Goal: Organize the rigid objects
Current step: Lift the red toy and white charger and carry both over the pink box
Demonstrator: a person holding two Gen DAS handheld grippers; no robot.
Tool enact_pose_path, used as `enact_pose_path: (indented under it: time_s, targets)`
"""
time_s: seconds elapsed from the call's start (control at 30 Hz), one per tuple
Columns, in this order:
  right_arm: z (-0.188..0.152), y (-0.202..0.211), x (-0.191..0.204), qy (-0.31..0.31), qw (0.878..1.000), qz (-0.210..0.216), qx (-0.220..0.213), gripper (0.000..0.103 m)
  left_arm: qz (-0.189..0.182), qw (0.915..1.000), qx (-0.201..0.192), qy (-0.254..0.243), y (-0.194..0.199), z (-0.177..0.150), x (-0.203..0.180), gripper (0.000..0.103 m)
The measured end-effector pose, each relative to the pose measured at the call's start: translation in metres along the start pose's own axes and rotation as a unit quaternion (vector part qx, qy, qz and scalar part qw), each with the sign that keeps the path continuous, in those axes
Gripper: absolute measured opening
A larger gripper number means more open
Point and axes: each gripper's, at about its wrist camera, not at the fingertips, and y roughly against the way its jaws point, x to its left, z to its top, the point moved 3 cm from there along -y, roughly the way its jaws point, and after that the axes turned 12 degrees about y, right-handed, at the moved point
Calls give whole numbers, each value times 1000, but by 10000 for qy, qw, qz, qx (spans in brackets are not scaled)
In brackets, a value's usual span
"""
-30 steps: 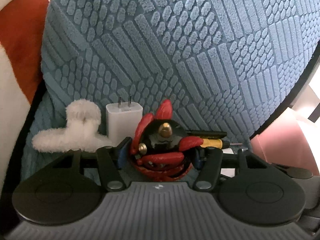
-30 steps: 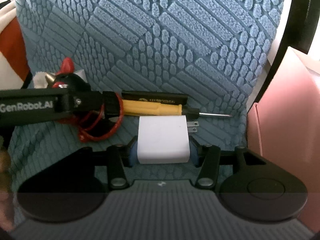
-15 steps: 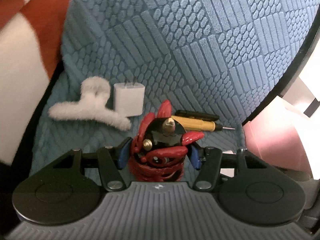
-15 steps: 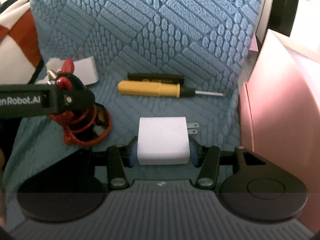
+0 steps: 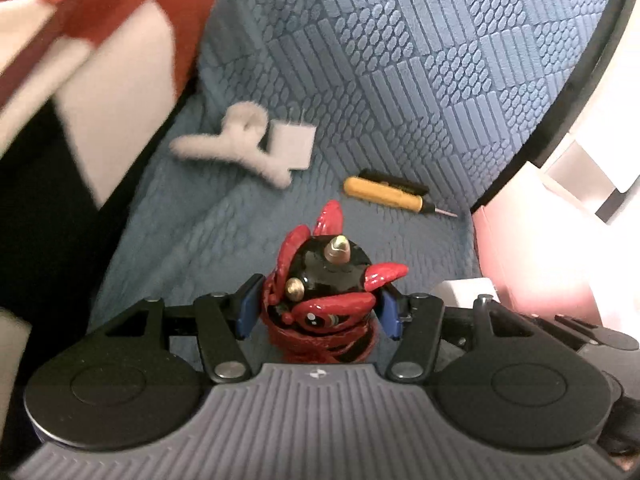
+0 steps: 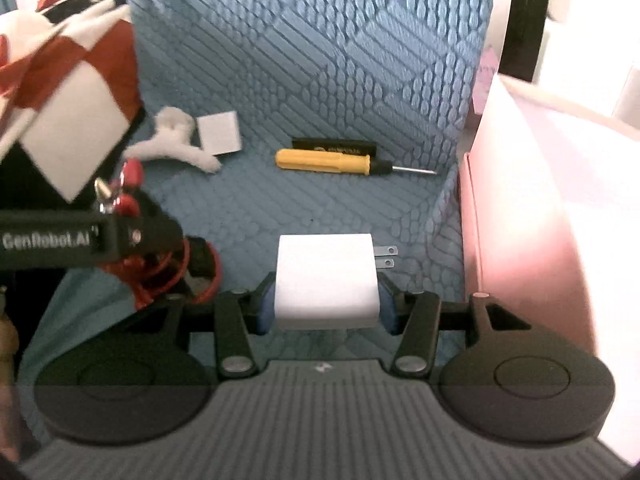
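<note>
My left gripper (image 5: pixel 320 310) is shut on a red and black figurine (image 5: pixel 326 280) with gold spikes, held above the blue textured cushion (image 5: pixel 400 80). The figurine also shows at the left of the right wrist view (image 6: pixel 132 220). My right gripper (image 6: pixel 326 302) is shut on a white plug charger (image 6: pixel 326 280), prongs pointing right. A yellow screwdriver (image 6: pixel 332 161) lies on the cushion beside a thin black bar (image 6: pixel 334 145). A second white charger (image 6: pixel 220 134) and a fluffy white hair clip (image 6: pixel 172 142) lie at the far left.
A pink box (image 6: pixel 540 220) stands against the cushion's right side, also in the left wrist view (image 5: pixel 532 248). A red and white checked cloth (image 5: pixel 80 40) lies at the left. A black frame edge (image 6: pixel 520 20) runs behind the cushion.
Both grippers have lifted and pulled back from the cushion with their objects. The screwdriver, second charger and hair clip look farther away and stay where they lay.
</note>
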Motion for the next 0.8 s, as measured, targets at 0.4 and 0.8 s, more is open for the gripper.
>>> enact_pose_path:
  time_s: [0.4, 0.8]
  targets:
    - [-38, 62, 32, -184, 9997, 81, -118, 53, -136, 9999, -33, -26, 60, -44, -3, 64]
    - [-39, 133, 13, -537, 9979, 80, -361, 53, -281, 9996, -26, 83, 115, -53, -38, 64]
